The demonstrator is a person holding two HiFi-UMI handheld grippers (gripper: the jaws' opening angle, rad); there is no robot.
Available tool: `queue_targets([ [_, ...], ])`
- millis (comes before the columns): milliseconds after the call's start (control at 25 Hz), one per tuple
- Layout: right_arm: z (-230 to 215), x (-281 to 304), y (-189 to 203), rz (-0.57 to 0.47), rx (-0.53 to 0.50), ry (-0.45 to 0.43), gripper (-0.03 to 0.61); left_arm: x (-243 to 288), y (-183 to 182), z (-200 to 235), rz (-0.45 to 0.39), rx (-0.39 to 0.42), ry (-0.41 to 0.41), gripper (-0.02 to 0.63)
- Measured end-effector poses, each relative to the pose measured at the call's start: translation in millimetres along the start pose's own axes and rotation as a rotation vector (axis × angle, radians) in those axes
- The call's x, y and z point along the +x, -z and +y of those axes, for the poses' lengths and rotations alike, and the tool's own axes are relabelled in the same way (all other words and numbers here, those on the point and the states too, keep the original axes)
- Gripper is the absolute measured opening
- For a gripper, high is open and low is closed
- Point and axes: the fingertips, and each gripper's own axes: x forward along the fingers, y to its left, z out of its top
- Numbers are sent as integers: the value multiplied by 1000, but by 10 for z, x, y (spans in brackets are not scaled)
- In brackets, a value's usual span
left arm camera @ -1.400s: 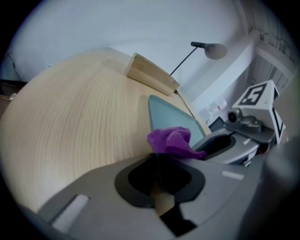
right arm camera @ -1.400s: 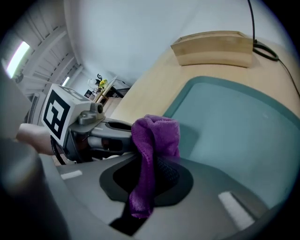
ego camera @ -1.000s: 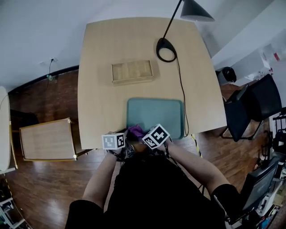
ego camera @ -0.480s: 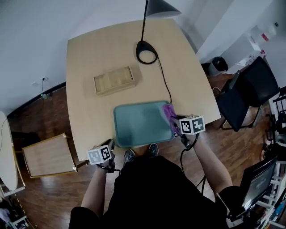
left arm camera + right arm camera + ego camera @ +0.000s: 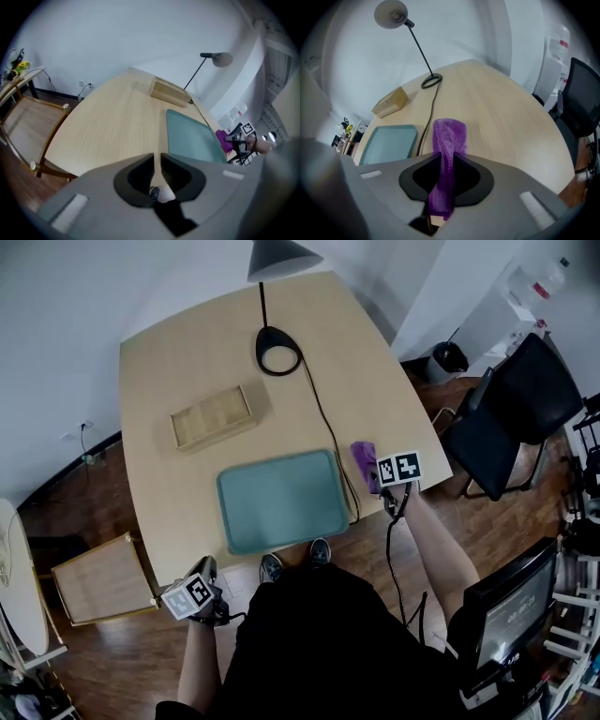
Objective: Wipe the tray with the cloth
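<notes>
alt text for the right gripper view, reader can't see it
The right gripper pinches a purple cloth between its jaws, above a pale wooden table. To the left lies a teal tray; farther back are a wooden box and a black desk lamp.

Lamp shade (image 5: pixel 280 256) — partly off-frame

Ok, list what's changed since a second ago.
The right gripper carried the purple cloth across the tray and off its right side, past the lamp cord; its jaws have just been opening slightly, cloth between them. The left gripper drew back off the table. The tray, wooden box, lamp stayed put.
</notes>
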Motion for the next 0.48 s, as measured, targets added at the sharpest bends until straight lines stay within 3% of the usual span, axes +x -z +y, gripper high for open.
queue_targets([
  [160, -44, 61, 2, -43, 8, -13, 82, -44, 9, -74, -28, -9, -1, 63],
  [320, 80, -231, -95, -158, 38, -70, 197, -92, -24, -141, -57, -17, 5, 63],
  [400, 128, -555, -203, -274, 39, -66, 194, -135, -93, -170, -89, -23, 4, 57],
  [480, 180, -953, -334, -414, 44, -60, 112, -184, -189, -195, -132, -30, 2, 49],
])
